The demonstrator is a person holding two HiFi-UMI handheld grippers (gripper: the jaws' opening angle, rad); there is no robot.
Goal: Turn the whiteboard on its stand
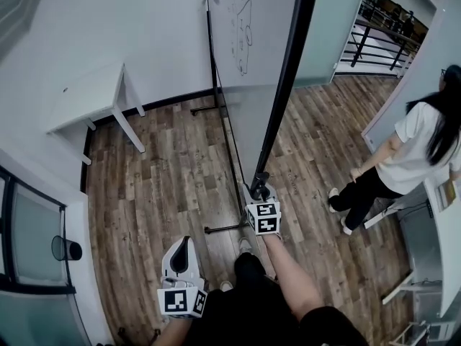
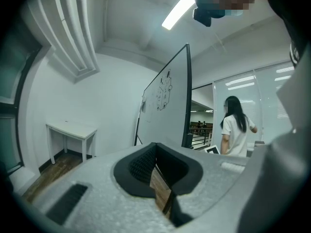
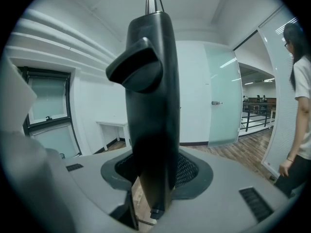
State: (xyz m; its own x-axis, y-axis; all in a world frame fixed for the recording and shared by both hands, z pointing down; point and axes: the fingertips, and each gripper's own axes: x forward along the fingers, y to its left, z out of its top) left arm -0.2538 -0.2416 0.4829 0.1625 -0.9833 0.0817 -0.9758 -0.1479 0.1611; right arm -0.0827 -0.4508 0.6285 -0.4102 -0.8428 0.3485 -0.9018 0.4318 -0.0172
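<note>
The wooden floor [image 1: 173, 179] fills most of the head view, and from it rises the whiteboard [image 1: 248, 63], seen nearly edge-on, its white face carrying a faint line drawing [image 1: 241, 31] near the top. Its black frame edge [image 1: 284, 85] runs down towards the person holding the tools, and the thin black stand [image 1: 229, 150] reaches the floor just left of it, a foot bar lying near the person's shoes. A white table [image 1: 90, 96] stands against the wall well to the left, and a bystander [image 1: 418, 150] in a white top stands well off to the right. The right gripper [image 1: 259, 189] is closed on the low end of that frame edge; in the right gripper view the black bar fills the gap between the jaws, which stand fairly wide around it, with a dark knob [image 3: 138, 72] jutting out higher up. The left gripper [image 1: 184, 249] hangs low beside the person's legs, jaws apart with only floor showing between them. The turn looks just about to begin or barely begun. To do it well, the grip should probably stay square on the frame so the bar cannot twist out, and the push should follow a smooth arc rather than a straight shove. Feet should keep clear of the foot bar, and the swinging far edge should be watched on the bystander's side.
</note>
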